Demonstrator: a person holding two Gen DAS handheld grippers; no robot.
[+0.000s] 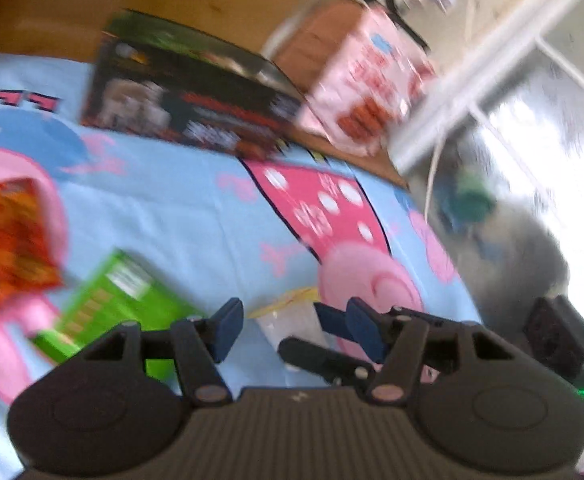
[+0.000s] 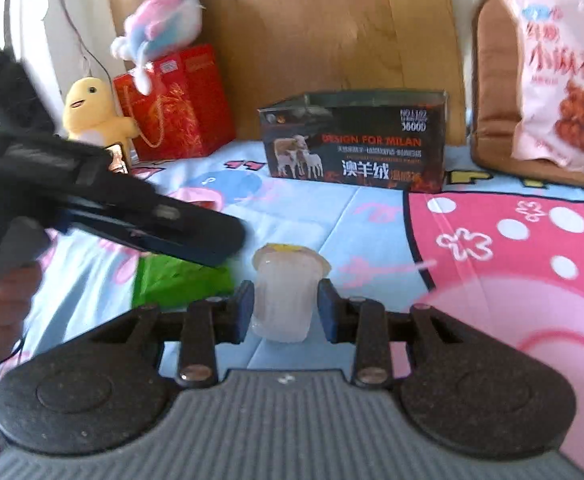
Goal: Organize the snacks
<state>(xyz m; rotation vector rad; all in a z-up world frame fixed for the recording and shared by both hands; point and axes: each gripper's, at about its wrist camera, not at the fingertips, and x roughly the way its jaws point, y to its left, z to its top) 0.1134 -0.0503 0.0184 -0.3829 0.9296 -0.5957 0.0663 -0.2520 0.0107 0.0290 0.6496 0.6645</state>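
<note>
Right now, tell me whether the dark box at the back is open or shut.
Open. The dark box stands lidless on the blanket; its inner walls show above the printed front. Contents cannot be seen.

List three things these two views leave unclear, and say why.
- Pink bag print: left wrist view, motion blur.
- Green box: right wrist view, left gripper covers its top.
- Right gripper on cup: whether the pads press it is unclear.

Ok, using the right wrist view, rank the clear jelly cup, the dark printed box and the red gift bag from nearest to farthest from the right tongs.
1. Clear plastic jelly cup: between the right tongs, centre.
2. Dark printed cardboard box: straight ahead, by the wooden headboard.
3. Red paper gift bag: far left corner, farthest.
</note>
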